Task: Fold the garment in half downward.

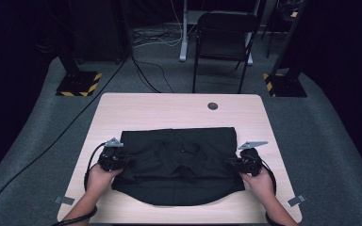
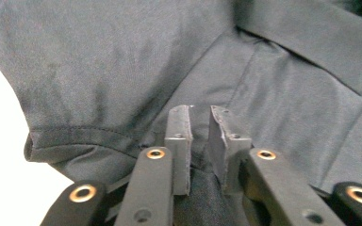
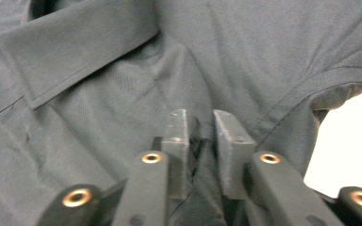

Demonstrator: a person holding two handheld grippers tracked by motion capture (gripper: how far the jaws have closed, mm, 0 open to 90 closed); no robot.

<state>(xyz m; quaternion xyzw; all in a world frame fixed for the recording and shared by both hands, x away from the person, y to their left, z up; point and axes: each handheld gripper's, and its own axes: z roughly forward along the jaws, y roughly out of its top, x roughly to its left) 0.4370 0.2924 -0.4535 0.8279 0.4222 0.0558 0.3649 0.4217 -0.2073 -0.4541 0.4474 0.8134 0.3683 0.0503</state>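
Note:
A black collared shirt (image 1: 179, 165) lies folded, collar up, on the near half of the light wooden table (image 1: 169, 110). At the shirt's left edge my left gripper (image 1: 125, 160) has its jaws nearly together, pinching a fold of the cloth (image 2: 99, 70) beside a sleeve hem; its gripper (image 2: 200, 134) shows fabric bunched between the pads. On the shirt's right edge my right gripper (image 1: 228, 162) grips the same way. In the right gripper view a ridge of shirt fabric (image 3: 99, 117) sits squeezed in the gripper (image 3: 200, 134), below the collar (image 3: 75, 52).
A round cable hole (image 1: 212, 106) sits near the table's far edge. Grey tape marks (image 1: 64, 200) lie at the near corners. Beyond the table stand a black folding chair (image 1: 224, 42) and two stands with yellow-black bases (image 1: 79, 84). Cables run across the floor.

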